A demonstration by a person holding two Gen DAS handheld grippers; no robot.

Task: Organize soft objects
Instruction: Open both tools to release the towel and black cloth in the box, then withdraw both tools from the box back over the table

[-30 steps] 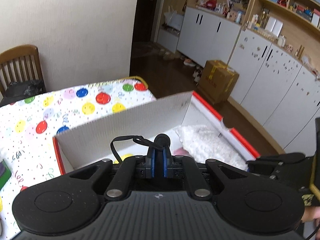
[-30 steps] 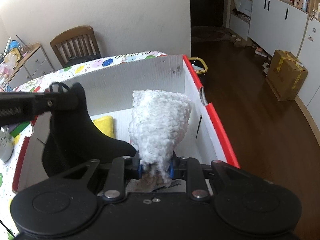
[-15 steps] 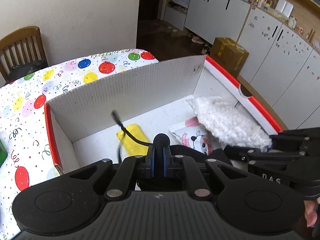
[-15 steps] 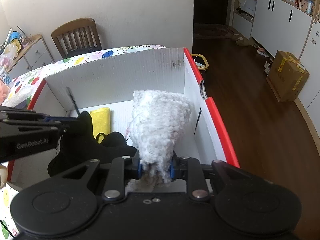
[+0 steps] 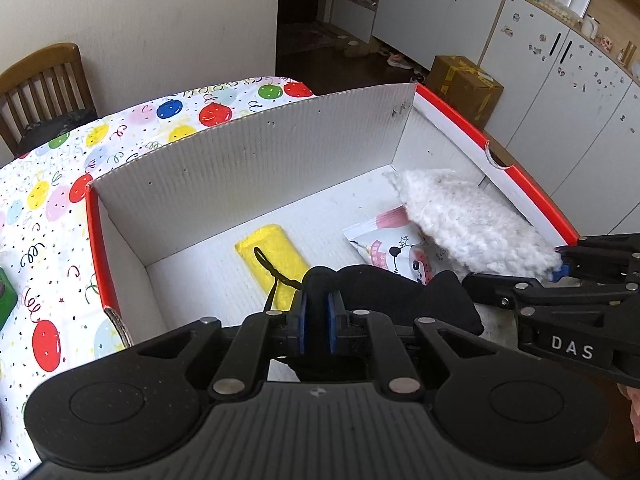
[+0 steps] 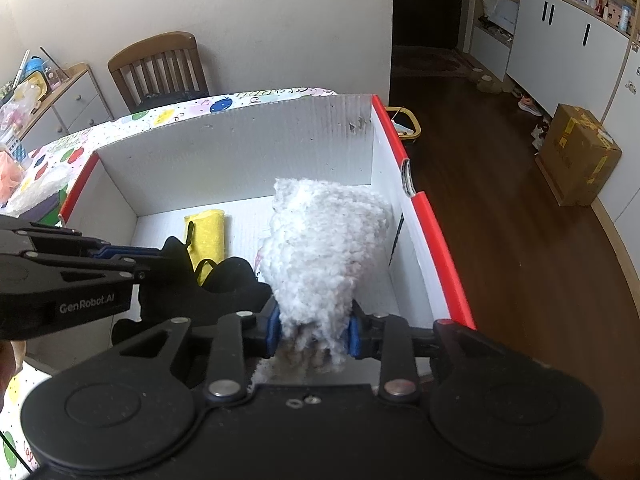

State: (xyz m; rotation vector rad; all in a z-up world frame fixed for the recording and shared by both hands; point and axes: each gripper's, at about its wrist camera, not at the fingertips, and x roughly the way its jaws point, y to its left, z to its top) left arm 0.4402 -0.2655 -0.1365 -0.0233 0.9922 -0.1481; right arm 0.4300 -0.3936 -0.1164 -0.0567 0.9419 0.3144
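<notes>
A white cardboard box [image 5: 248, 160] with red edges stands on the balloon-print tablecloth. Inside lie a folded yellow cloth [image 5: 276, 256] and a cartoon-print pouch [image 5: 388, 248]. My left gripper [image 5: 319, 320] reaches down into the box, its pads on a black soft piece [image 5: 384, 288] with a cord loop; its jaws are just starting to open. My right gripper [image 6: 313, 328] holds a white fluffy cloth [image 6: 324, 248] over the box's right side, above the pouch. Its jaws are opening, with the cloth still between the pads and touching both.
A wooden chair [image 6: 160, 64] stands behind the table by the wall. The box's right wall [image 6: 432, 232] lies along the table edge, with dark floor and a brown carton [image 6: 580, 152] beyond. A green object [image 5: 6, 300] sits left of the box.
My left gripper has come down from above the box's near wall into the box with the black piece. The right gripper stayed put and its pads have spread a little around the white cloth.
</notes>
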